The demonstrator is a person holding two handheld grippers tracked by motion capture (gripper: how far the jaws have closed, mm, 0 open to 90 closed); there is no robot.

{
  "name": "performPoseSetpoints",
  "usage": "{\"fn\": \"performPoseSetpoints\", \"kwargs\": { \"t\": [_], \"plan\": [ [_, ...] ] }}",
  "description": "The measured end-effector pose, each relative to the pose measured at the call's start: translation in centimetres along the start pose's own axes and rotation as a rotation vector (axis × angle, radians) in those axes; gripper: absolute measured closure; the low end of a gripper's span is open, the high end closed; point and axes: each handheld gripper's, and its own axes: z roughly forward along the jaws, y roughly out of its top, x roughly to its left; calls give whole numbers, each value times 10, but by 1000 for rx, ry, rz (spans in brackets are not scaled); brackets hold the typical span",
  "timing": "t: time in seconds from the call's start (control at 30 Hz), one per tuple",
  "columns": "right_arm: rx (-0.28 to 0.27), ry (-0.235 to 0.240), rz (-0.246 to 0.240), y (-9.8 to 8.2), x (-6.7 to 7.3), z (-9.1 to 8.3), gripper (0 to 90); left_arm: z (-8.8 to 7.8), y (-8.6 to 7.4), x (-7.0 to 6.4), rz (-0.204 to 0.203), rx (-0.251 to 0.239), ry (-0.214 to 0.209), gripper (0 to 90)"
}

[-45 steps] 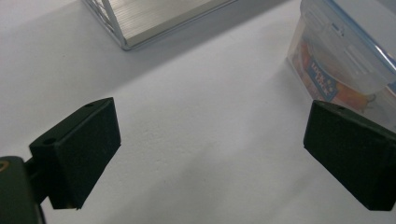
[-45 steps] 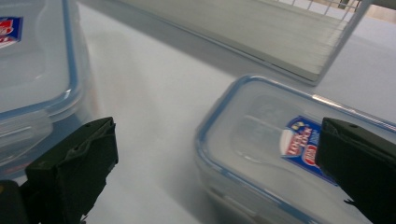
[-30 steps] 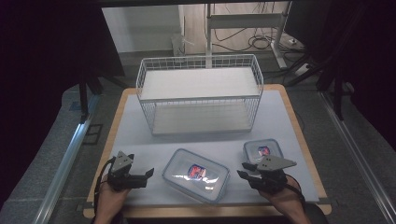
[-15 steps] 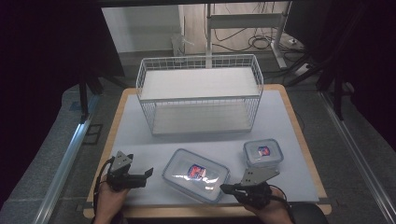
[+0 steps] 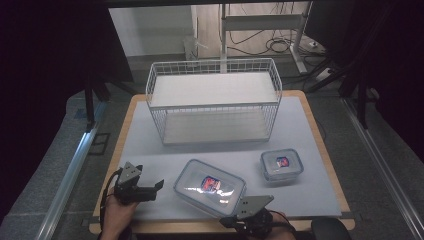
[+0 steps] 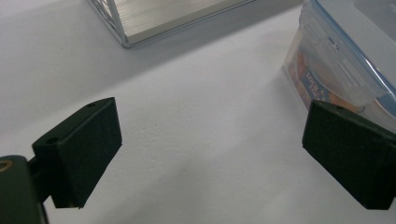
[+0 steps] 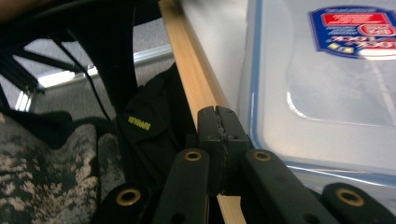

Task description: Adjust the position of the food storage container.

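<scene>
The desk [image 5: 145, 150] has a pale grey-white top with a light wood edge, and on it stands a white wire basket [image 5: 214, 100]. The large box [image 5: 210, 187] and the small box [image 5: 281, 164] are clear plastic with blue-trimmed lids, each bearing a red, blue and white label. Both the left claw [image 5: 156, 186] and the right claw [image 5: 226, 220] are black, each topped with a grey plate.

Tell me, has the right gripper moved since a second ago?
Yes. The right gripper has slid left from beside the small container to the near edge of the large container, its jaws now shut on nothing.
</scene>
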Motion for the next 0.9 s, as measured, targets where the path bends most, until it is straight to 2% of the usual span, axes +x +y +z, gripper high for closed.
{"fn": "performPoseSetpoints", "kwargs": {
  "t": [0.13, 0.3, 0.43, 0.5, 0.53, 0.57, 0.6, 0.63, 0.67, 0.9],
  "plan": [
    [1, 11, 2, 0, -1, 0, 900, 0, 0, 0, -1, -2, -3, 46],
    [4, -3, -1, -1, -4, -1, 900, 0, 1, -1, 2, 2, -8, 47],
    [11, -35, 3, -3, -10, -3, 900, 0, 1, -2, 3, 17, -19, 55],
    [7, -46, 14, -3, -13, -4, 900, 0, 2, -2, -3, 23, -34, 59],
    [5, -51, 17, -4, -15, -5, 900, -2, 2, -2, -3, 23, -57, 60],
    [5, -51, 17, -4, -15, -5, 900, -2, 2, -2, -3, 23, -57, 60],
    [6, -56, 19, -4, -17, -5, 900, -3, 3, -4, 9, 13, -90, 59],
    [6, -56, 19, -4, -17, -5, 900, -3, 3, -4, 9, 13, -90, 56],
    [1, -59, 20, -5, -19, -6, 900, -5, 4, -6, 18, -13, -130, 55],
    [-5, -88, 31, -5, -27, -7, 900, -7, 7, -12, 40, -27, -176, 62]
  ]
}}
